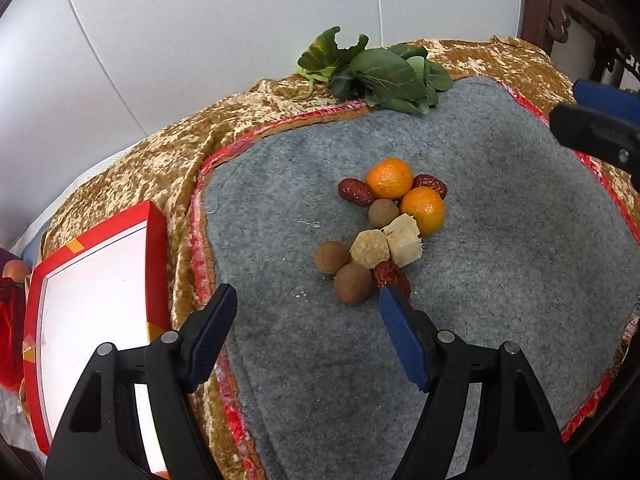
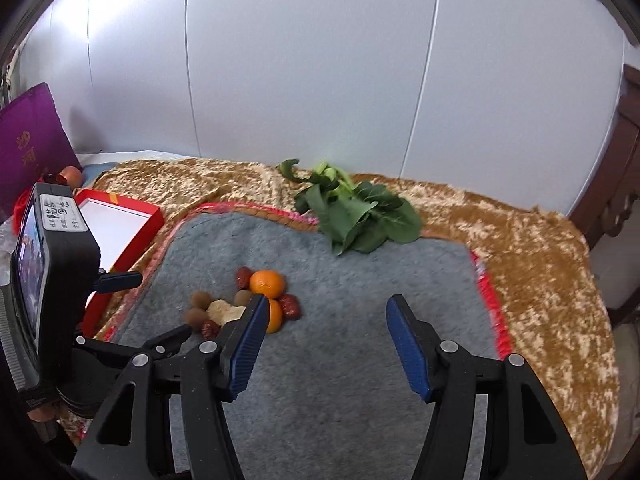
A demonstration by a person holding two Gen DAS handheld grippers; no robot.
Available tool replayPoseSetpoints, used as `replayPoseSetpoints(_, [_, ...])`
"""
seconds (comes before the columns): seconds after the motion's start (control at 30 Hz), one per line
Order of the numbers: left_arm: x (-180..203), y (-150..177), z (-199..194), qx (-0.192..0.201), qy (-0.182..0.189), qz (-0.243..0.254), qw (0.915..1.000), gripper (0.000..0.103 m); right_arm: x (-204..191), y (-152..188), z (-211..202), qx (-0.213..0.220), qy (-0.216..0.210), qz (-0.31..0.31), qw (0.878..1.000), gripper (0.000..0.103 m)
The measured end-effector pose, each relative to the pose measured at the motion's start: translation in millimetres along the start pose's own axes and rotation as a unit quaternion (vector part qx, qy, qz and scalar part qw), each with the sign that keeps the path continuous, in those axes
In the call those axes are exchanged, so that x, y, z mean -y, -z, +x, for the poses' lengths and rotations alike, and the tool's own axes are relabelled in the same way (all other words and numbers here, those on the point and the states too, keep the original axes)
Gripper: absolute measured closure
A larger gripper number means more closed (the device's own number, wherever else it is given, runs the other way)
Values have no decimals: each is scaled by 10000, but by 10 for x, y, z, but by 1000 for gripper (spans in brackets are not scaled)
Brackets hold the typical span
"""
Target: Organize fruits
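Evidently the sorting had not begun: seen from the left wrist, the left gripper (image 1: pixel 306 308) hovered with its jaws spread wide and nothing between them, low over the grey mat (image 1: pixel 500 240). The fruit lay in one tight cluster just ahead of it: two oranges (image 1: pixel 390 178) at the far end, three brown longans (image 1: pixel 353 283), three red dates (image 1: pixel 392 278) and two pale yellow chunks (image 1: pixel 404 236), most of them touching a neighbour. The nearest date sat just beyond the tip of the gripper's right finger, and the nearest longan was just beside it. A red box (image 1: pixel 96 300) with a white floor stood to the left on the gold cloth (image 1: pixel 160 160), off the mat; it looked the likely destination. Leafy greens (image 1: pixel 380 72) lay at the mat's far edge, well apart from the fruit.

From the right wrist, the right gripper (image 2: pixel 324 340) was likewise open and empty. The cluster lay ahead and to its left, partly hidden behind its left finger, while bare mat lay between the fingers. The other gripper's body crowded the left of this view.

I judged the next move to be a first pick, and it called for isolating one piece, since closing on the crowded pile could nudge its neighbours.
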State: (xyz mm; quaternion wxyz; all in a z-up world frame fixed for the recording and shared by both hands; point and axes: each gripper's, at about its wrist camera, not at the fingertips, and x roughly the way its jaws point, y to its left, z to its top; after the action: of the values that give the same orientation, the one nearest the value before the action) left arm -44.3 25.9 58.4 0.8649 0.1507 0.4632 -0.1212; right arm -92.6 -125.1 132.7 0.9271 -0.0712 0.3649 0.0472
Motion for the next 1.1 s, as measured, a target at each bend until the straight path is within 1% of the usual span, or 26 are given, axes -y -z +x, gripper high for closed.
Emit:
replayPoseSetpoints(0.17, [45,-30,26,17,-21,46,10000,29,19,-13,-66,164,302,-54,9994,41])
replayPoseSetpoints(0.3, [67,-55,58,25,16,25,10000,29,77,-29,-114,295,572,65,9979,40])
replayPoseSetpoints(0.4, [81,-62,79,27,40,43,10000,29,217,-32,-97,312,927,299,9948,40])
replayPoseSetpoints(0.5, [120,-74,95,32,75,80,9999,29,442,-16,-98,320,1225,751,9891,40])
replayPoseSetpoints(0.6, [142,-83,111,54,97,113,9999,29,728,-3,-164,464,1687,1245,9767,40])
replayPoseSetpoints(0.67, [157,-95,130,73,131,96,9998,29,909,2,-250,633,2044,1525,9649,39])
replayPoseSetpoints(0.7, [162,-101,142,69,155,92,9998,29,981,8,-291,713,2184,1623,9596,36])
replayPoseSetpoints(0.8, [194,-114,179,97,220,106,9997,29,1248,30,-489,1029,2685,1963,9374,30])
replayPoseSetpoints(0.93, [263,-109,227,63,252,206,9994,29,1542,74,-688,1249,3001,2320,9168,27])
replayPoseSetpoints(1.1, [368,-98,269,31,251,415,9988,29,1789,138,-859,1346,3166,2687,8997,27])
